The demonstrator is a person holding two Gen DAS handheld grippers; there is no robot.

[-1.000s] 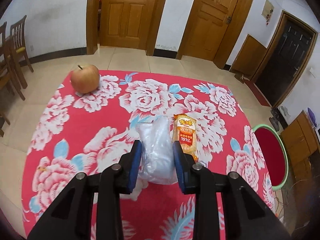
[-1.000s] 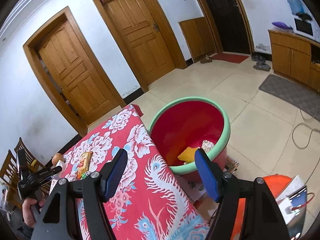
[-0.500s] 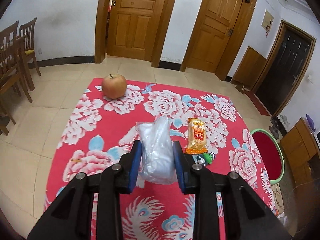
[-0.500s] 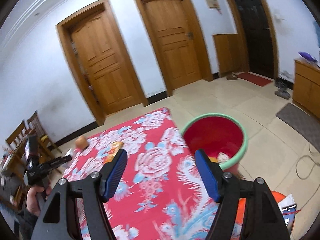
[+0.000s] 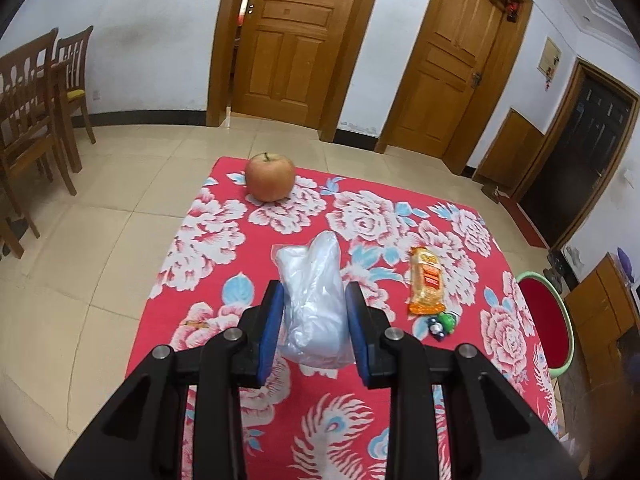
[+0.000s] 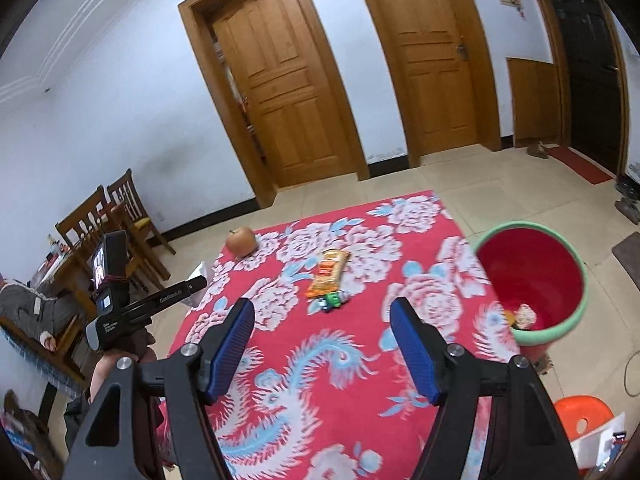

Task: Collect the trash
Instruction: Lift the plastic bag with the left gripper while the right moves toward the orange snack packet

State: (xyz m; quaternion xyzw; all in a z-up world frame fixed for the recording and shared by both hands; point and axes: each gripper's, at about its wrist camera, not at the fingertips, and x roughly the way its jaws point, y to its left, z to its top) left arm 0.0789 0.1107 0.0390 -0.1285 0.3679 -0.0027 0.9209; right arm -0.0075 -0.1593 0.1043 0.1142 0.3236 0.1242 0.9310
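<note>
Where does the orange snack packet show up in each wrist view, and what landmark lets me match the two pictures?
Left wrist: the orange snack packet lies on the red floral cloth, right of centre, right of the left gripper, which is clamped on the clear plastic bag.
Right wrist: the packet lies mid-picture, above the open right gripper.
Shared landmark: the apple at the cloth's far edge.

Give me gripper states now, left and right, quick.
Left gripper: shut on the crumpled clear plastic bag.
Right gripper: open, nothing between its blue pads, above the red flowered tablecloth.
</note>
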